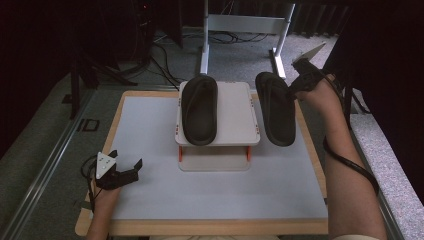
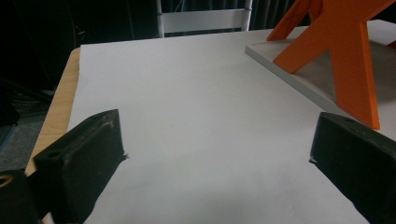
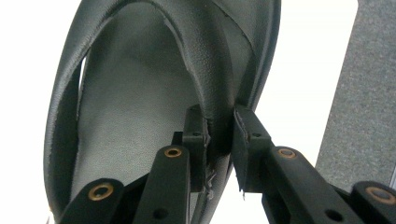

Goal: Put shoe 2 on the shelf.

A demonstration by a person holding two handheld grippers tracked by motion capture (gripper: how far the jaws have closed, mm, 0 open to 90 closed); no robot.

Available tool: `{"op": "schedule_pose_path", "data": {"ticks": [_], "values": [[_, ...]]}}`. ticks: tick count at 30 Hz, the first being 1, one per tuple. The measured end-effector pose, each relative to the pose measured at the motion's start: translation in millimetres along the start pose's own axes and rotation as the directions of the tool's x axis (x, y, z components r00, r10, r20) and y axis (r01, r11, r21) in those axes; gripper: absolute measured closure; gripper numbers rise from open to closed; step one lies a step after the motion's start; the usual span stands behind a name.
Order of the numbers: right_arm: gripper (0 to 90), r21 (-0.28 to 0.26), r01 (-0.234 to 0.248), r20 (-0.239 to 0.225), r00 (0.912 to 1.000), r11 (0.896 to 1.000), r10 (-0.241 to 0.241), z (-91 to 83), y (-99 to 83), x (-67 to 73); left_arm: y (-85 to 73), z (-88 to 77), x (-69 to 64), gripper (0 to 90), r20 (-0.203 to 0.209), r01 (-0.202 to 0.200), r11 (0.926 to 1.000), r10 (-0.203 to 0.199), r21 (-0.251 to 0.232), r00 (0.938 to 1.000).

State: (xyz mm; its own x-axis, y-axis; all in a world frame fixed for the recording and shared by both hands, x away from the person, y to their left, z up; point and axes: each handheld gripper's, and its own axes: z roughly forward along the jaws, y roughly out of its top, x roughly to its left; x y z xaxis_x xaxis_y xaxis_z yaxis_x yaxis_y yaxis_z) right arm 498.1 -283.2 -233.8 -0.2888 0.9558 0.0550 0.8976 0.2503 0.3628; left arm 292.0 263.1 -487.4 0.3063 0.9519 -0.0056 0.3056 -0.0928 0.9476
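In the high view, the right gripper (image 1: 291, 90) is clasping a black sandal (image 1: 275, 107) by its right edge near the toe end, holding it off the table (image 1: 150, 200) beside the rack (image 1: 218, 131). The sandal is hanging with its heel toward the person, just right of the rack's white top. A second sandal (image 1: 199, 109) is lying flat on that top, toe pointing away. The left gripper (image 1: 124, 163) is resting at the table's near left corner, jaws spread apart and gripping nothing, well apart from the rack.

In the left gripper view, the two black jaws are standing wide over the bare white table (image 2: 196, 116), with nothing between them. The rack's orange leg (image 2: 348, 60) and white base (image 2: 289, 70) are sitting ahead to the right.

In the right gripper view, the jaws are pinching the sandal (image 3: 135, 107) at the strap and sole edge, pads pressing from both sides. The footbed is facing the camera, with the white table (image 3: 308, 74) behind it.
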Motion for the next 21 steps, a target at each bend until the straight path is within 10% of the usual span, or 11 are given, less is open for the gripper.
{"op": "schedule_pose_path", "data": {"ticks": [21], "values": [[76.8, 0.025, 0.085, -0.049, 0.9952, 0.996, -0.084, 7.4, 25.3, 72.7, -0.1, -0.1, -0.8, 3.1, -0.008, -0.004, 1.0000, 0.004, -0.002, 1.0000]]}}
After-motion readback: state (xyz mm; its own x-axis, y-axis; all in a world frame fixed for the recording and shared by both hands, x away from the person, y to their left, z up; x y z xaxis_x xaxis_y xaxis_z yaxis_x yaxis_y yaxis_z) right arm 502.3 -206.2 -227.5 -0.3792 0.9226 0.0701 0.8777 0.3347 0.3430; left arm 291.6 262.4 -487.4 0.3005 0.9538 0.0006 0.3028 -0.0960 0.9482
